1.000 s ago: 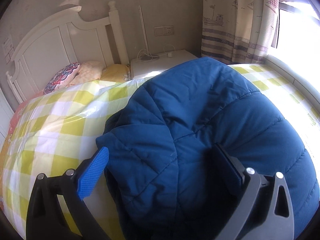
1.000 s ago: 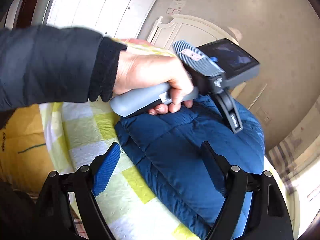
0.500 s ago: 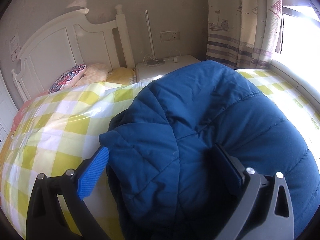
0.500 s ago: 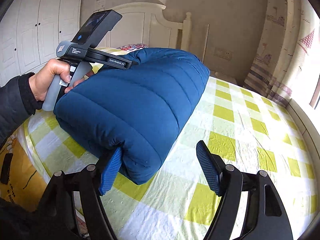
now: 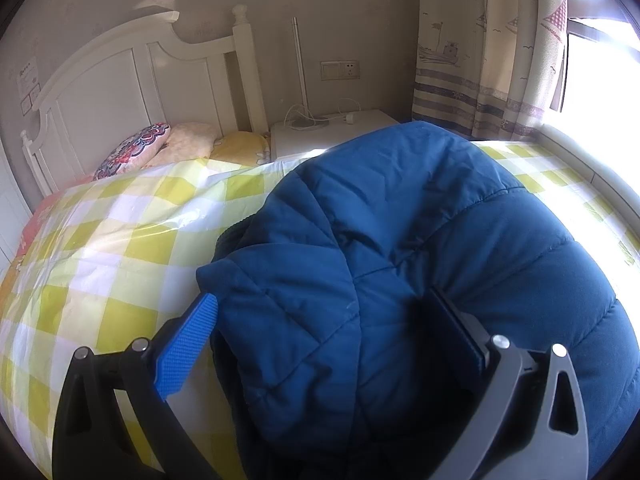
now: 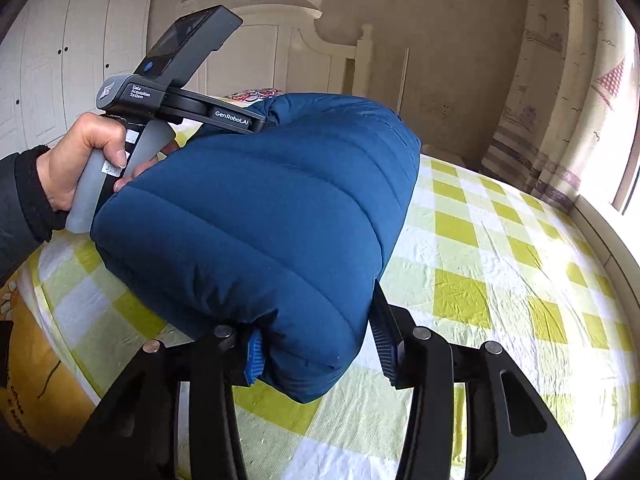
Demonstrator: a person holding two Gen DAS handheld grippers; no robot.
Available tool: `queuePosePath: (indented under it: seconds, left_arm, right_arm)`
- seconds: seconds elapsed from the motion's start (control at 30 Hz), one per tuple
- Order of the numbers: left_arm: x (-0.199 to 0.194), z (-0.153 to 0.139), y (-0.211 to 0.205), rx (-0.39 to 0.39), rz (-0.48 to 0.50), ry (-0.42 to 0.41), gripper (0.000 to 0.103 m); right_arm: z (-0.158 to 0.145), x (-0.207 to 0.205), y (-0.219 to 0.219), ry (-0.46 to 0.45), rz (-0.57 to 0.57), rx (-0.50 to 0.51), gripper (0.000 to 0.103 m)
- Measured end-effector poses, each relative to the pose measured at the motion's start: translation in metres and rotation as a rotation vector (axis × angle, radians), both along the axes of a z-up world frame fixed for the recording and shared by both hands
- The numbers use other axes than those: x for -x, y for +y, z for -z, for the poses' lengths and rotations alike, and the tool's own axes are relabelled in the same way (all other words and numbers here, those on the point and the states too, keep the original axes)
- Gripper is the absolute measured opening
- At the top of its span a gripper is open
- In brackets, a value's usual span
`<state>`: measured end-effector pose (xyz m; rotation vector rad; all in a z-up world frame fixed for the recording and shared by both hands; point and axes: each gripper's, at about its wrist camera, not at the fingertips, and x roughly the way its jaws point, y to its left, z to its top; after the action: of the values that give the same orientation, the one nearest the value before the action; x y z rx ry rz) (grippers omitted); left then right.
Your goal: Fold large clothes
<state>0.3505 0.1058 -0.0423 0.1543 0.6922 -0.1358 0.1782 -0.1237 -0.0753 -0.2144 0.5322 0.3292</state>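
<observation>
Left wrist view: the left gripper (image 5: 324, 344) stands wide apart astride the blue puffer jacket (image 5: 420, 280), bundled on the checked bedsheet (image 5: 112, 248), headboard (image 5: 120, 80) at 11 o'clock. Right wrist view: the right gripper (image 6: 320, 344) is clamped on the jacket's near corner, the bundle rising toward 11 o'clock.
</observation>
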Motion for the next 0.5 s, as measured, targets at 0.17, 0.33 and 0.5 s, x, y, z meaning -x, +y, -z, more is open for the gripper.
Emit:
queuePosePath:
  seconds: [0.17, 0.33, 0.5]
  left_arm:
    - [0.003, 0.000, 0.014, 0.090, -0.028, 0.005, 0.101]
    - [0.002, 0.004, -0.001, 0.069, 0.003, 0.012, 0.101]
    - [0.002, 0.007, 0.004, 0.095, -0.001, 0.011, 0.101]
  right_arm:
    - [-0.012, 0.016, 0.011, -0.115, -0.003, 0.101, 0.031]
    - [0.014, 0.000, 0.004, 0.046, 0.022, 0.136, 0.031]
    - [-0.013, 0.022, -0.013, 0.050, -0.090, 0.088, 0.032]
